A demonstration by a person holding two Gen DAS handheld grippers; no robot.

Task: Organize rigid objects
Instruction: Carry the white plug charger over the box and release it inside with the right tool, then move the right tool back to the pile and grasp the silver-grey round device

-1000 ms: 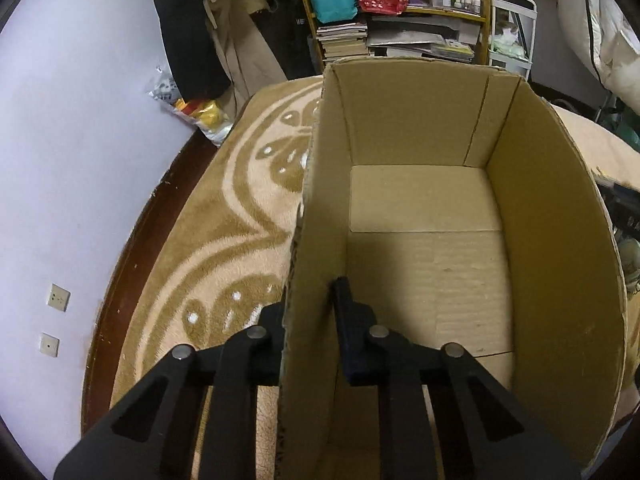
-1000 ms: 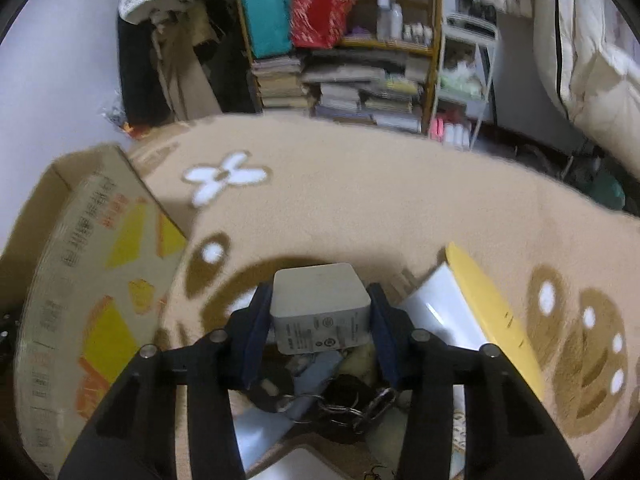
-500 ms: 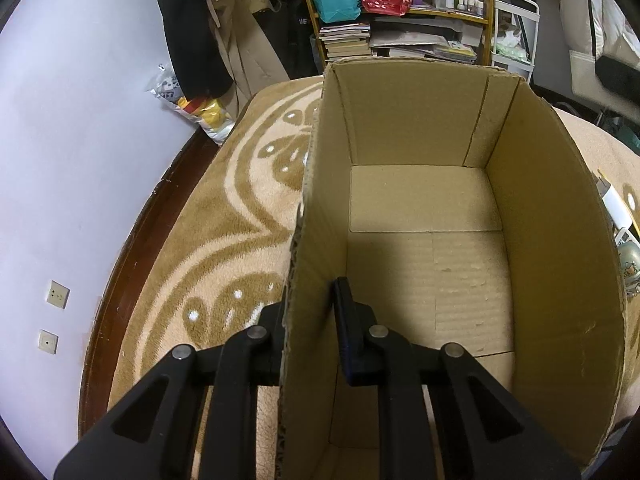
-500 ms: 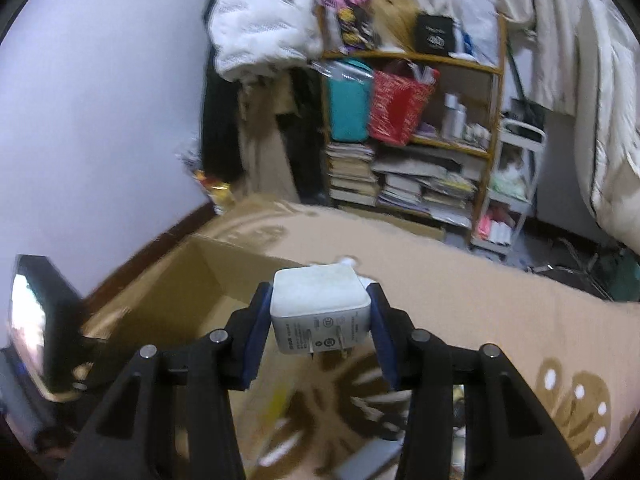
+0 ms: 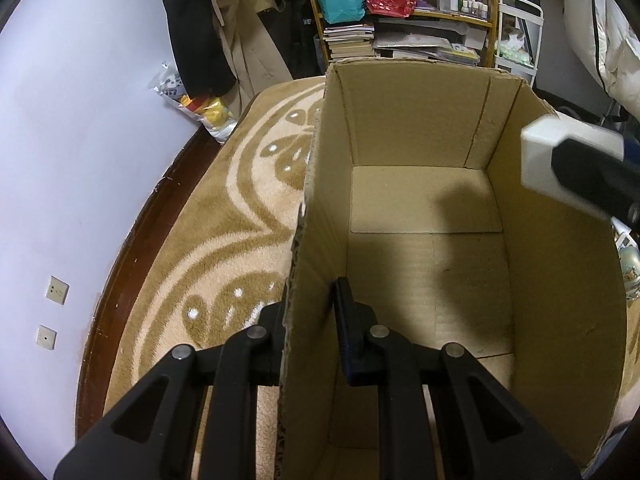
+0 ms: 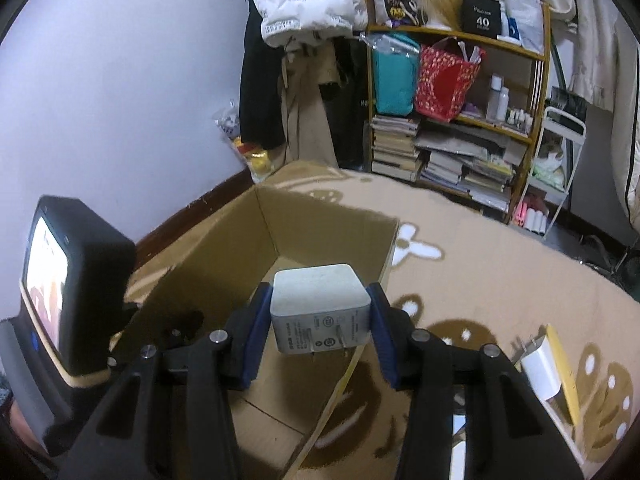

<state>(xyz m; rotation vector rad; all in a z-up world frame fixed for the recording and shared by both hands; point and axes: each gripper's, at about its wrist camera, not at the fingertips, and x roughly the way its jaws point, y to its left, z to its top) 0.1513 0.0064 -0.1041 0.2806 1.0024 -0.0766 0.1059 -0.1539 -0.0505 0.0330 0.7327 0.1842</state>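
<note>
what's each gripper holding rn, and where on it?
Right gripper: white plug adapter, clamped across its two opposite sides, prongs facing the camera. Left gripper: cardboard box, pinched on its left wall.

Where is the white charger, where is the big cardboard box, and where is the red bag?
white charger (image 6: 319, 293): right wrist view, on its top face.
cardboard box (image 5: 408, 120): left wrist view, on the inside of its far wall.
red bag (image 6: 444, 86): right wrist view, on its front, on the shelf.

wrist views close, sharing cardboard box (image 5: 420, 240)
</note>
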